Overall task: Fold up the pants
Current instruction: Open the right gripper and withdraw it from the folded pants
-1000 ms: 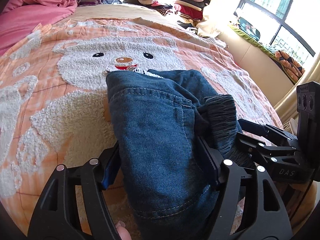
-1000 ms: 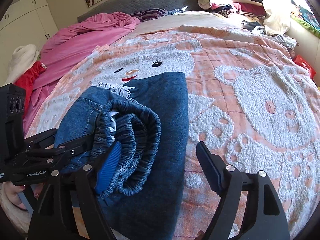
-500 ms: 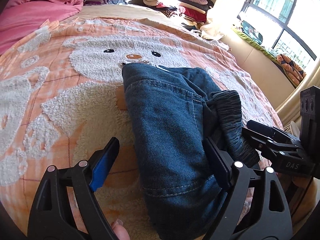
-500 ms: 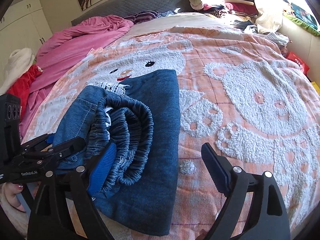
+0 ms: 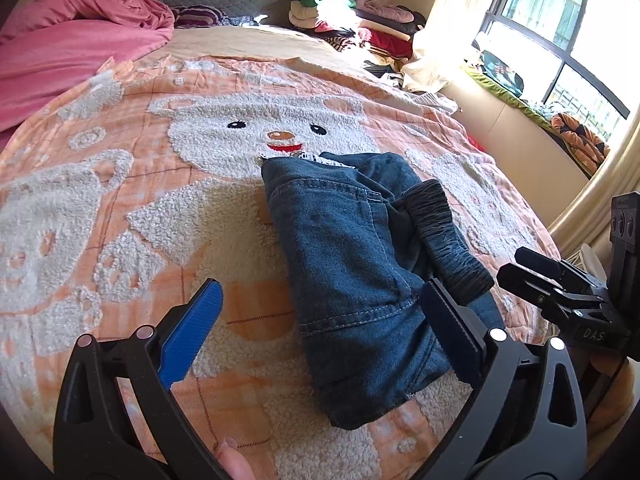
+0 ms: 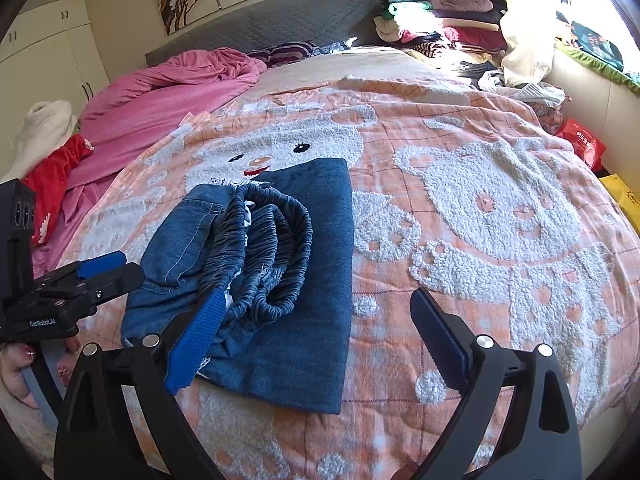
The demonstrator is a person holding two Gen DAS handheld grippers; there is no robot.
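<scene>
Dark blue jeans (image 5: pixel 352 264) lie folded into a compact bundle on the bear blanket (image 5: pixel 120 208), with the gathered elastic waistband (image 5: pixel 444 232) on top along their right side. My left gripper (image 5: pixel 320 285) hovers over the bundle's near end. Its jaws are opening wide and the pads are clear of the cloth. In the right wrist view the jeans (image 6: pixel 312 312) show the waistband (image 6: pixel 276 248) curled on top. My right gripper (image 6: pixel 318 294) hangs above their near edge, its jaws also opening and gripping nothing. Each gripper shows in the other's view: right gripper (image 5: pixel 560 292), left gripper (image 6: pixel 92 276).
A pink duvet (image 6: pixel 168 92) is heaped at the far left of the bed. Stacked clothes (image 6: pixel 436 20) sit at the far right by the headboard. A red bag (image 6: pixel 584 144) and a windowsill with cloths (image 5: pixel 560 112) lie past the bed's right edge.
Both grippers have widened their jaws and let go of the jeans. They have drawn back and up, and the folded bundle stays lying on the blanket.
</scene>
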